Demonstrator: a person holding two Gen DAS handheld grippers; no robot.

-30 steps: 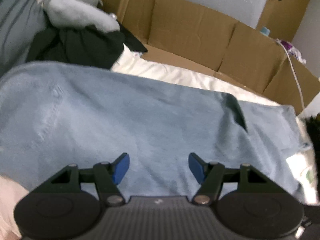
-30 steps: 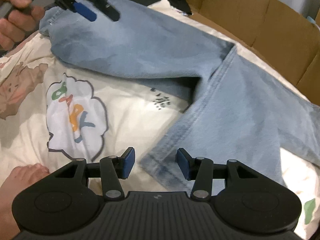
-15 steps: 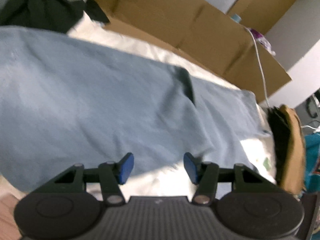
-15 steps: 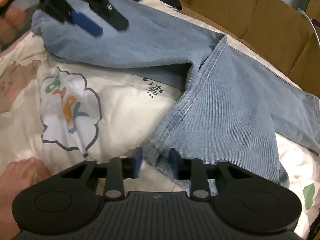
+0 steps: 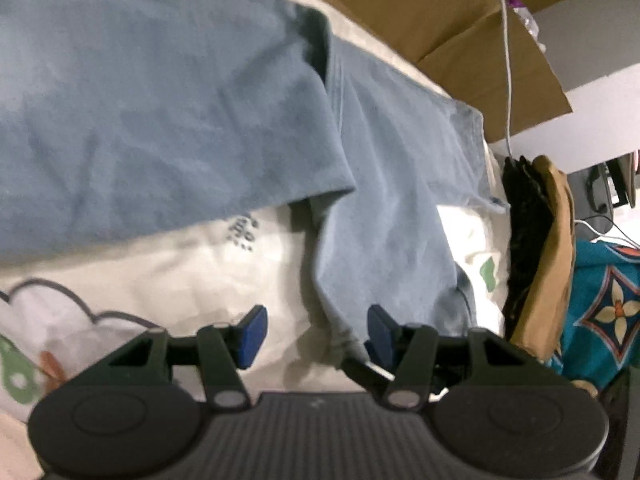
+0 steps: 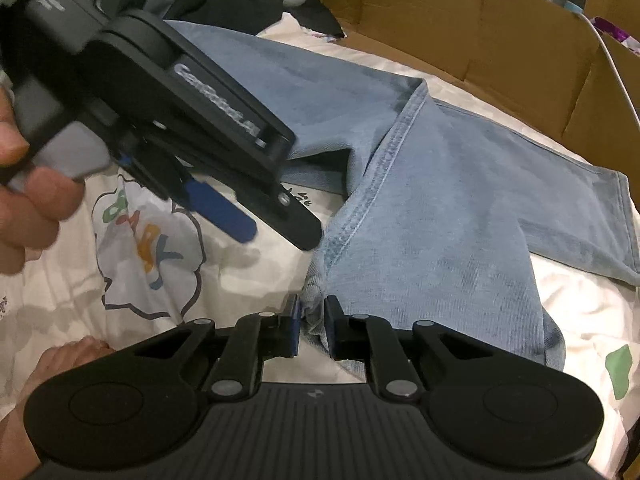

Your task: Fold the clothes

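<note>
Left gripper [image 5: 314, 330]: jaws spread wide, nothing between the pads. A second ago it hovered over the broad upper part of the jeans [image 6: 432, 208]; it has since swung down and across, and now hangs just beside the near leg's hem.

Jeans lie spread on the printed bedsheet [image 6: 152, 248], legs splayed in a V, one running toward the cardboard boxes [image 6: 460, 24], the other toward the camera.

Right gripper [image 6: 312, 330]: was released a second ago with the hem [image 6: 314, 300] ahead of it; its jaws have since closed and now pinch that hem.

Judgement: one corner of the hem is secured and the left gripper looks placed to take the other, likely for carrying the leg over.
</note>
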